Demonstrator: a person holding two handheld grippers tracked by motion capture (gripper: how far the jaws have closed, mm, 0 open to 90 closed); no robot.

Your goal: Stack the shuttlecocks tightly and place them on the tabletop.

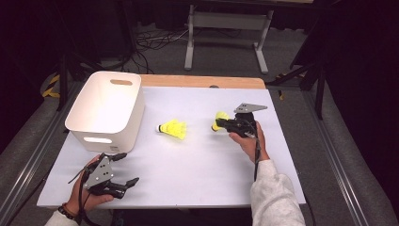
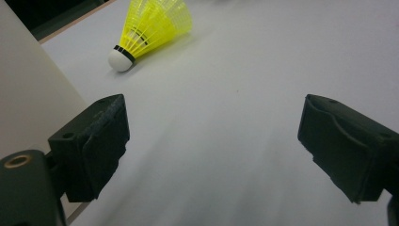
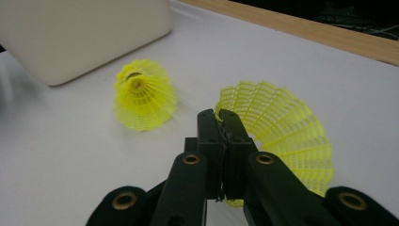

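Right tool (image 1: 220,123): clenched on the mesh skirt of a yellow plastic shuttlecock (image 3: 282,127), just above the white table (image 1: 197,165), right of centre.
Left tool (image 1: 126,169): released, jaws wide apart, near front-left table edge.
Second yellow shuttlecock (image 1: 172,128): lying mid-table.
White plastic bin (image 1: 106,110): back left, beside second shuttlecock.

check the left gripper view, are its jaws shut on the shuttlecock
No, the left gripper stands wide open over bare table, and the shuttlecock lies apart, beyond the jaws.
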